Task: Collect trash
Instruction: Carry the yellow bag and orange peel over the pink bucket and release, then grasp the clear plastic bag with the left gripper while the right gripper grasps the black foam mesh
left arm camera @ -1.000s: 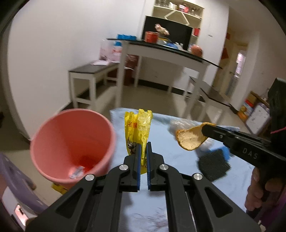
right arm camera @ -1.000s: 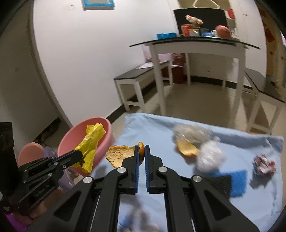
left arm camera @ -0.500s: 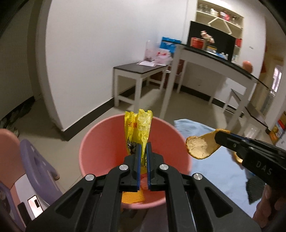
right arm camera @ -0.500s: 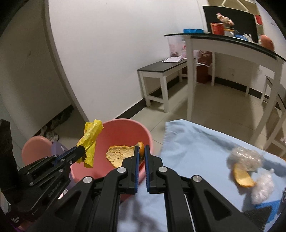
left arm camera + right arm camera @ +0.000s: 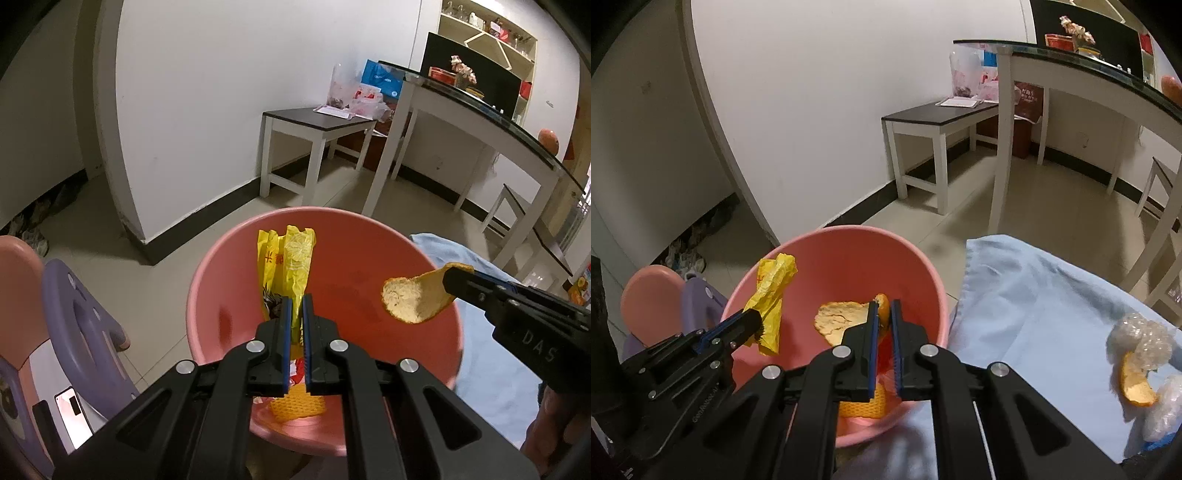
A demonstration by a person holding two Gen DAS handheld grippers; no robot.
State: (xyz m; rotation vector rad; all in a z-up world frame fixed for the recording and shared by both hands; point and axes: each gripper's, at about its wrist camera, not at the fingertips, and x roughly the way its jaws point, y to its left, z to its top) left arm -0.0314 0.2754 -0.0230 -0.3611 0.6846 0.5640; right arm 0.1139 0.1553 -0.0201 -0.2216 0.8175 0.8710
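Note:
A pink bucket point(image 5: 343, 258) stands on the floor beside the blue-clothed table point(image 5: 1034, 295). My left gripper point(image 5: 295, 301) is shut on a yellow snack wrapper point(image 5: 291, 258), which stands upright over the bucket's mouth. From the right wrist view the left gripper point(image 5: 755, 317) and the wrapper point(image 5: 772, 291) hang over the bucket's point(image 5: 849, 258) left rim. My right gripper point(image 5: 882, 304) holds an orange peel point(image 5: 842, 319) over the bucket; its jaws are opening, the peel still between them. In the left view the peel point(image 5: 410, 299) sticks out from the right gripper point(image 5: 452, 275). Orange netting point(image 5: 299, 406) lies inside the bucket.
On the cloth at the right lie another orange peel point(image 5: 1134, 384) and crumpled clear plastic point(image 5: 1141, 336). A purple child's stool point(image 5: 74, 325) and a pink seat point(image 5: 650, 295) stand left of the bucket. White tables point(image 5: 942, 122) stand along the far wall.
Both grippers have swung left from over the table to above the bucket, carrying the wrapper and the peel. The right jaws now stand slightly wider apart.

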